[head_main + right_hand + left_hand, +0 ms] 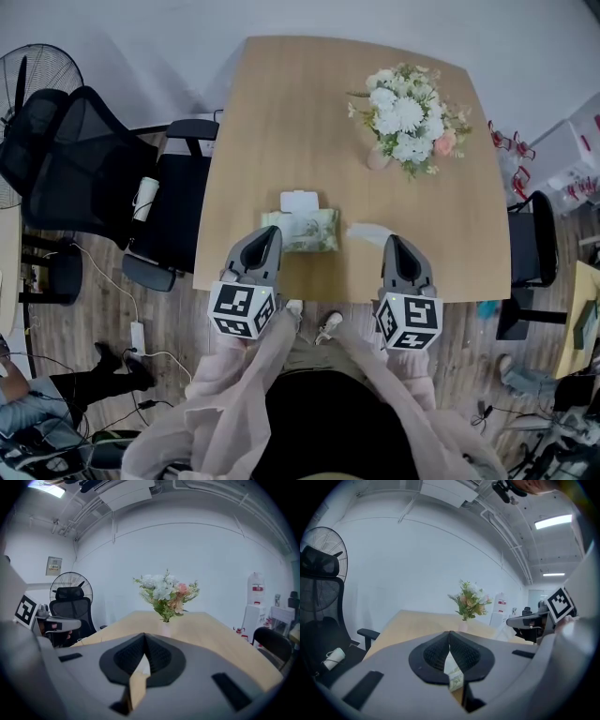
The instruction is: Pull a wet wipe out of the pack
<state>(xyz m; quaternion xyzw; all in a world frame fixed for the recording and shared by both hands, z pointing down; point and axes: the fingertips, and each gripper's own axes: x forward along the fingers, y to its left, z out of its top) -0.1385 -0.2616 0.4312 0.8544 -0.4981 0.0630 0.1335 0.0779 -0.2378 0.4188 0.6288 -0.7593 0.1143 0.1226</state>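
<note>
The green wet wipe pack (305, 230) lies near the front edge of the wooden table (281, 122), its white lid (299, 201) flipped open toward the far side. A white wipe (368, 232) rests on the table to the right of the pack. My left gripper (272, 232) hovers over the pack's near left corner, jaws shut with nothing between them. In the left gripper view the pads (436, 656) meet and the pack (455, 679) shows below them. My right gripper (395, 241) is just right of the loose wipe, shut and empty. The right gripper's pads (129, 658) meet at the tip.
A vase of white and pink flowers (405, 122) stands at the table's far right. A black office chair (89, 169) and a fan (28, 80) are to the left; another chair (536, 246) is at the right edge. The person's body is against the front edge.
</note>
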